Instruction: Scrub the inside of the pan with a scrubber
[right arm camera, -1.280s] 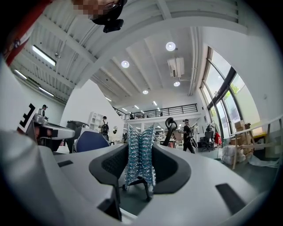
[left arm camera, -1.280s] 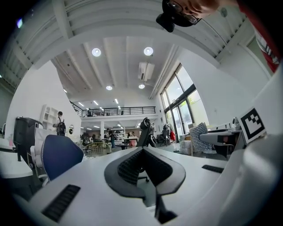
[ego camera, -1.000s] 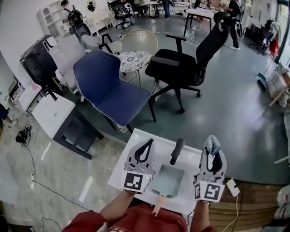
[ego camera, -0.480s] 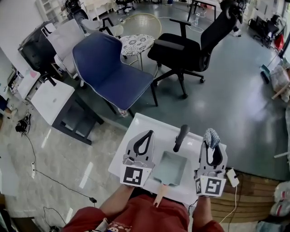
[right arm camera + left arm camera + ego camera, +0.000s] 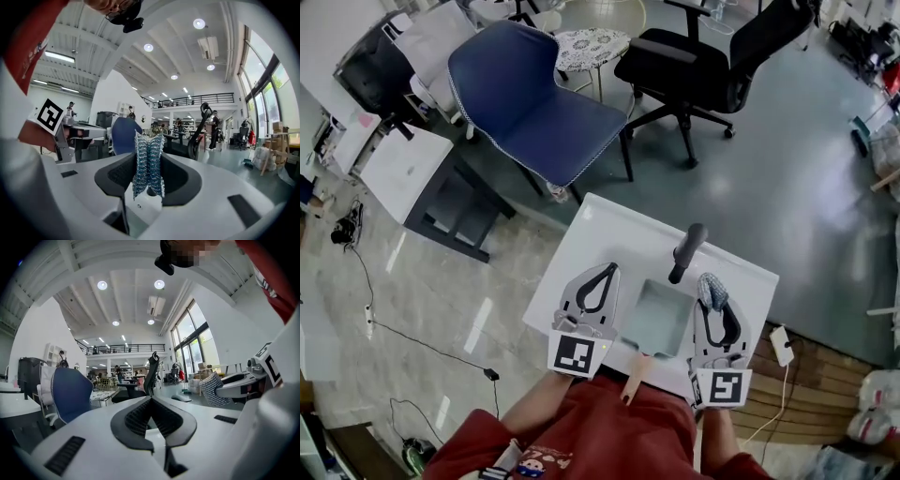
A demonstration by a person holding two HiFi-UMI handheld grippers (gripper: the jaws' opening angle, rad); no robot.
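Note:
A square grey-green pan (image 5: pixel 661 314) with a wooden handle (image 5: pixel 635 380) lies on the small white table (image 5: pixel 609 225), between my two grippers. My left gripper (image 5: pixel 607 268) is just left of the pan, with its jaws shut and nothing between them; in the left gripper view (image 5: pixel 150 401) the tips meet. My right gripper (image 5: pixel 712 302) is at the pan's right edge, shut on a blue-silver mesh scrubber (image 5: pixel 710 289). The right gripper view shows the scrubber (image 5: pixel 148 161) pinched upright between the jaws. From the left gripper view the scrubber (image 5: pixel 213 390) is seen at the right.
A black handle-like object (image 5: pixel 686 253) lies on the table just beyond the pan. A blue chair (image 5: pixel 534 94) and a black office chair (image 5: pixel 712 56) stand on the floor past the table. A white plug block (image 5: pixel 781 345) sits to the right, off the table.
The head view has tilted further down, so the table sits higher in the frame. My right gripper with the scrubber has come in closer to the pan's right edge. The left gripper has kept its place beside the pan.

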